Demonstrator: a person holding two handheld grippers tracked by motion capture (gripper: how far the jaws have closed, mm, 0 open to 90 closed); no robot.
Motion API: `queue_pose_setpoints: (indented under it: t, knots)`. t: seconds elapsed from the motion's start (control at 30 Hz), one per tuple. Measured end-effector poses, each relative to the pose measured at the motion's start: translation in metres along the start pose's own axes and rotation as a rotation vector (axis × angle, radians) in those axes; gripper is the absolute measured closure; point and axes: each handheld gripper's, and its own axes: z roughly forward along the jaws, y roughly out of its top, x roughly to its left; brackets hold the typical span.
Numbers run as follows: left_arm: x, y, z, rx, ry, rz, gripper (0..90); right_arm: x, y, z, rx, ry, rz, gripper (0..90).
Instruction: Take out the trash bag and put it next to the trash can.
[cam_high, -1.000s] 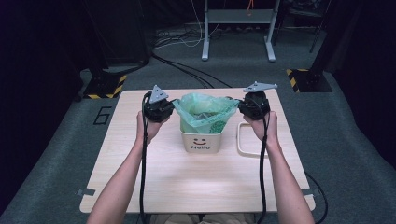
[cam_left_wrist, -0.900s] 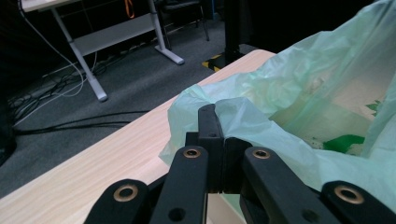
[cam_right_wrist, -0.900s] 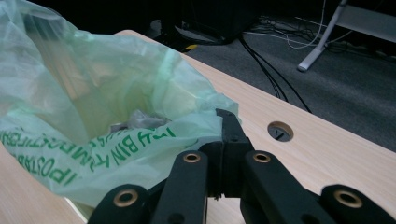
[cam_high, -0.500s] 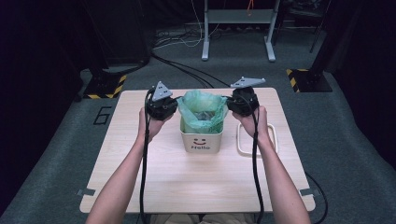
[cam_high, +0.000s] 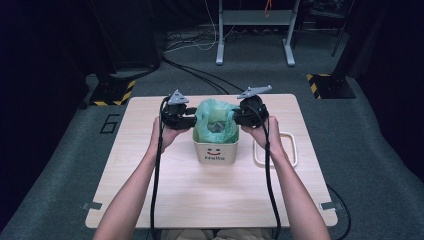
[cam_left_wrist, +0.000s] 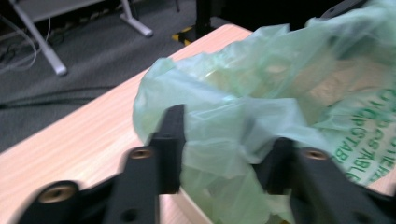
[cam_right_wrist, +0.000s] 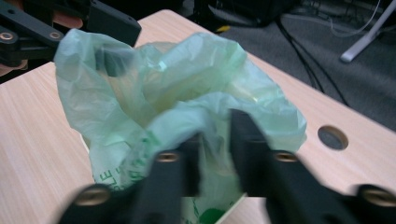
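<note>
Both hand-held grippers at the green bag (cam_high: 216, 121) lining the white bin (cam_high: 215, 151), centre frame on the tabletop (cam_high: 210, 195).

High view: left hand-held gripper (cam_high: 186, 116) and right hand-held gripper (cam_high: 239, 115) flank the rim. The gripper views add: both jaw pairs have just been opening, part spread, bag film (cam_left_wrist: 219, 135) between them; contact unclear.

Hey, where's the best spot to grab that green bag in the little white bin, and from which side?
Pinch the green bag by its loose top edge, from the outside at left and right. The rim stands crumpled above the white bin, so each gripper's jaws can probably straddle a fold.
</note>
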Motion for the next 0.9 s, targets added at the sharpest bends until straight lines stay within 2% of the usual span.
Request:
queue_pose_setpoints:
  t: [0.07,0.17,0.23,0.33,0.47,0.63,0.67,0.8,0.9]
  knots:
    - [0.003,0.0,0.002,0.013,-0.005,-0.017,46.9,-0.004,0.0,0.001,0.013,-0.002,0.025,54.9]
    - [0.006,-0.001,0.005,0.026,-0.025,-0.048,42.3,-0.008,0.001,0.004,0.021,-0.014,0.051,47.2]
    - [0.008,-0.001,0.007,0.034,-0.028,-0.052,44.1,-0.01,0.0,0.008,0.033,-0.007,0.062,48.9]
    - [0.009,0.0,0.01,0.046,-0.041,-0.07,53.4,-0.013,-0.002,0.016,0.055,0.02,0.089,57.9]
    - [0.008,0.0,0.016,0.077,-0.041,-0.087,71.2,-0.017,-0.004,0.023,0.078,0.05,0.114,71.5]
    - [0.009,-0.002,0.021,0.081,-0.067,-0.132,88.9,-0.02,-0.006,0.023,0.087,0.073,0.143,86.8]
    - [0.008,-0.002,0.021,0.076,-0.07,-0.133,89.5,-0.02,-0.006,0.023,0.082,0.073,0.138,89.3]
    - [0.007,0.001,0.017,0.041,-0.1,-0.131,89.8,-0.019,-0.004,0.017,0.072,0.077,0.129,90.0]
    - [0.006,0.005,0.012,0.019,-0.107,-0.13,89.9,-0.019,-0.001,0.012,0.059,0.08,0.12,90.0]
